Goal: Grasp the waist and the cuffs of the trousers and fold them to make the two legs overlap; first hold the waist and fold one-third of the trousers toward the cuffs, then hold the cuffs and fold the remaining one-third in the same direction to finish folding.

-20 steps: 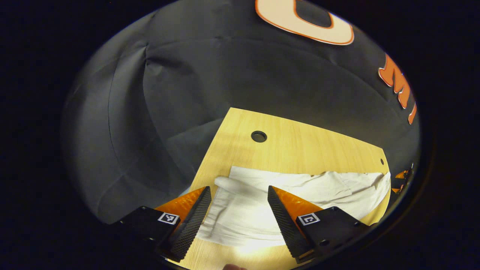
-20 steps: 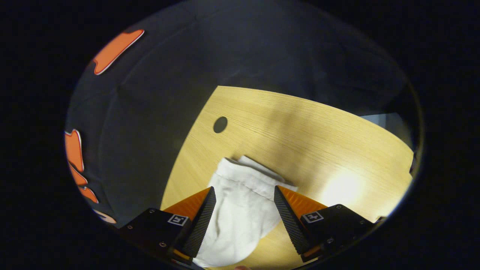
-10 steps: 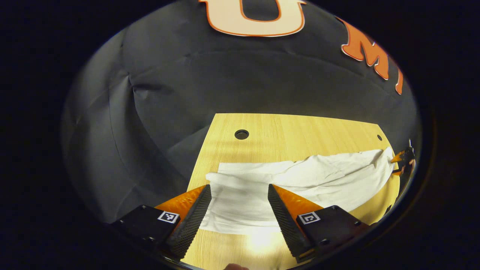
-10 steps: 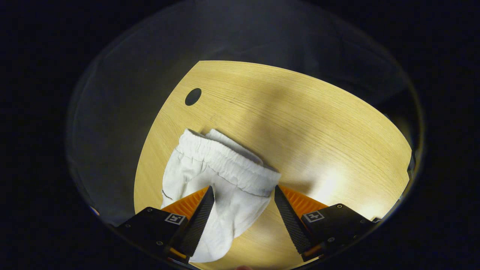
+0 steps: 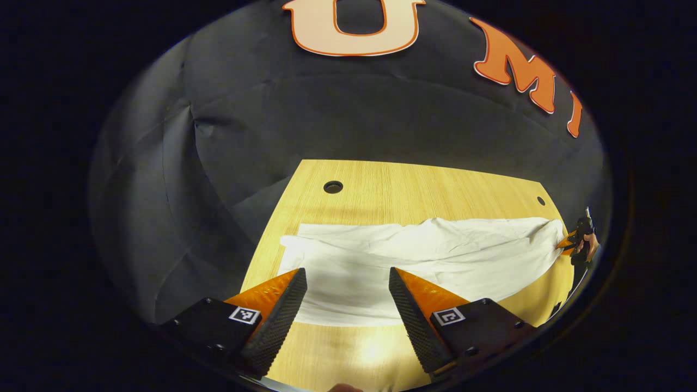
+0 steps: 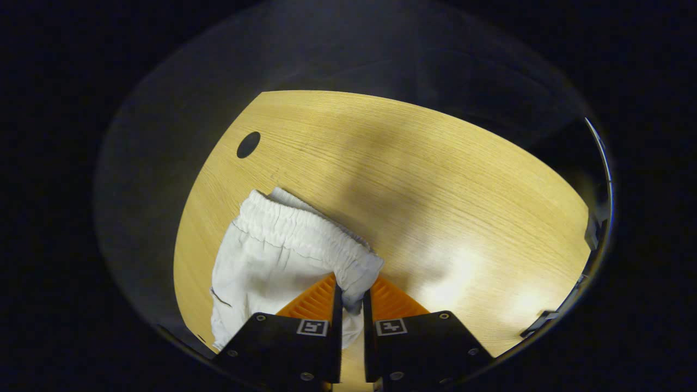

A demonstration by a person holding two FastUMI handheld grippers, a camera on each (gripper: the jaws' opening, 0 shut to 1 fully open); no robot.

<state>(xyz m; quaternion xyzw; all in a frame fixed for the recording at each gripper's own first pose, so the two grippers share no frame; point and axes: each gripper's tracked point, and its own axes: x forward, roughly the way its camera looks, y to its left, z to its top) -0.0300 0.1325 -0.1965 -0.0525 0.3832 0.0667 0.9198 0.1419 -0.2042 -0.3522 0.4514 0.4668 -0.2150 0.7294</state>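
White trousers [image 5: 430, 261] lie spread lengthwise across the light wooden table [image 5: 414, 185], cuffs at the end nearest the left gripper, elastic waistband [image 6: 305, 239] at the far end. In the right gripper view the right gripper [image 6: 349, 302] has its jaws drawn together, pinching the near corner of the waistband; cloth bunches between the two fingers. In the left gripper view the left gripper [image 5: 347, 296] hangs just above the cuff end with jaws wide apart, cloth showing between the fingers but nothing gripped. The right gripper also shows small at the far right edge of the left gripper view, at the waist end of the trousers. Legs appear laid side by side rather than stacked, though the wrinkles make the seam between them hard to trace. Judgement: first step in hand, taking hold at waist and cuffs before folding leg over leg; waist hold made, cuff hold not yet. Next move calls for the left gripper to drop onto the cuff edge and close on it, then both ends to lift and swing across together so that one leg lands squarely on the other.
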